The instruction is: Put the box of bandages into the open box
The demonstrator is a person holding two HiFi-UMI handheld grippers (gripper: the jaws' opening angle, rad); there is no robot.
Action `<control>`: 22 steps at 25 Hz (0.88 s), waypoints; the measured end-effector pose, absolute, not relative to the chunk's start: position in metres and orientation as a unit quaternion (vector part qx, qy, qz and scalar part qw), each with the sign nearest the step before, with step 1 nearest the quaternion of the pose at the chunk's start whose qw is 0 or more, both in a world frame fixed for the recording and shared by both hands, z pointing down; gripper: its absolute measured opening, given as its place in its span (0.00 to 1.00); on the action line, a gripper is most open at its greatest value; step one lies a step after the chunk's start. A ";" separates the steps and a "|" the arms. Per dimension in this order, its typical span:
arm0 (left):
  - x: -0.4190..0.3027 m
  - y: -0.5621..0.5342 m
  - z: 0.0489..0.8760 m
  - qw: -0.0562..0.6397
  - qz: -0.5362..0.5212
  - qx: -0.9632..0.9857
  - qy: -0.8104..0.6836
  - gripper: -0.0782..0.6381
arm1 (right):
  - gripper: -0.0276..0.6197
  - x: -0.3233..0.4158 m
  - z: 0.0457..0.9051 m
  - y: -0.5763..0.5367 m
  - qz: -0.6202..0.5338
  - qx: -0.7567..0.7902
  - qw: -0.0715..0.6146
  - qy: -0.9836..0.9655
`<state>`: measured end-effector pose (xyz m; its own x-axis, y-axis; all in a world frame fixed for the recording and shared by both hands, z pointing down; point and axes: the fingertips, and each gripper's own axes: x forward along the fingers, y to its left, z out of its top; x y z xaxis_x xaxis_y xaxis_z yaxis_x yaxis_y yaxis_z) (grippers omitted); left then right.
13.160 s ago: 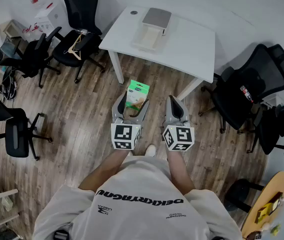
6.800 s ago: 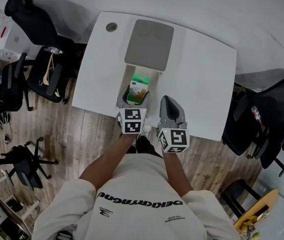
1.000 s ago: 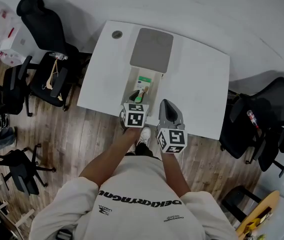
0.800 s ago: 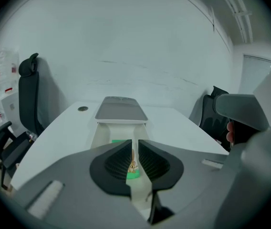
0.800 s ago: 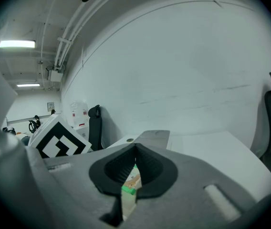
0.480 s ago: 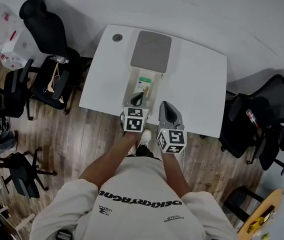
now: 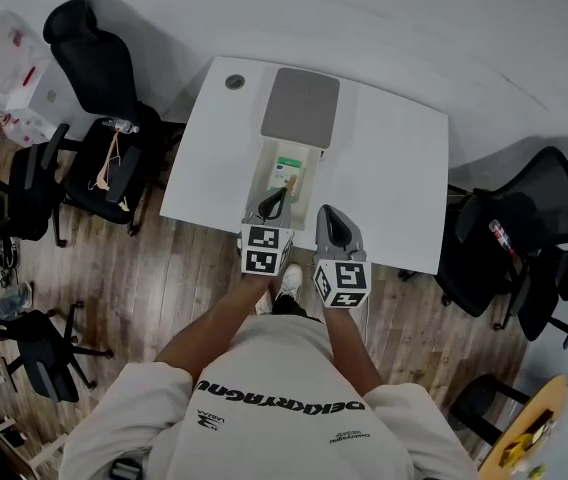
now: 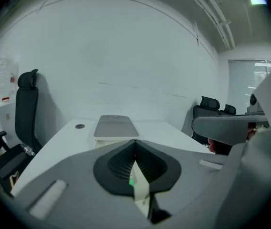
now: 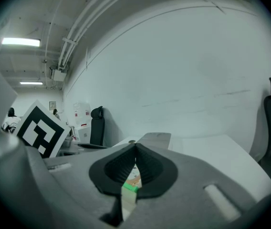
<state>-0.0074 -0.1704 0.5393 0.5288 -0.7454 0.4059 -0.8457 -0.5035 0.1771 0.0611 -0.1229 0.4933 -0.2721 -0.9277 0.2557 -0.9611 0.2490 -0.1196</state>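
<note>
My left tongs (image 7: 274,200) are shut tight with nothing in them, their tips hanging over the near end of the open box (image 7: 267,168). My right tongs (image 7: 327,213) are closed too, tips together and empty, held just right of the left pair above the near edge of the white table (image 7: 394,168).

The box of bandages (image 7: 287,165) now lies flat inside the open box, green end far from me, touched by neither pair. The grey lid (image 7: 301,108) stands folded back at the far side.

About 13 seconds ago I carried that bandage box in the left tongs over the wooden floor (image 7: 164,268), well short of the table. Nearly 7 seconds ago it was still in the left tongs, right over the open box. 1 second ago the left tongs reached further in over it; since then they have let go and drawn back toward me. The right tongs sit just where they were.

2 black chairs (image 7: 94,68) stand left of the table.
</note>
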 end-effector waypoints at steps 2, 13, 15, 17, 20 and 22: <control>-0.009 -0.167 0.536 0.176 0.132 0.859 -0.463 0.11 | 0.04 0.062 0.493 -0.121 0.127 0.600 0.063 -0.787; -0.008 -0.150 0.511 0.137 0.097 0.875 -0.455 0.11 | 0.04 0.063 0.490 -0.112 0.119 0.596 0.051 -0.792; -0.008 -0.148 0.507 0.133 0.091 0.875 -0.456 0.11 | 0.04 0.064 0.489 -0.112 0.118 0.594 0.049 -0.794; -0.009 -0.148 0.504 0.128 0.085 0.876 -0.456 0.11 | 0.04 0.065 0.490 -0.112 0.120 0.593 0.047 -0.795; -0.011 -0.146 0.499 0.124 0.076 0.877 -0.457 0.11 | 0.04 0.067 0.491 -0.110 0.124 0.591 0.042 -0.796; -0.011 -0.144 0.498 0.122 0.075 0.878 -0.456 0.11 | 0.04 0.068 0.490 -0.110 0.122 0.591 0.040 -0.796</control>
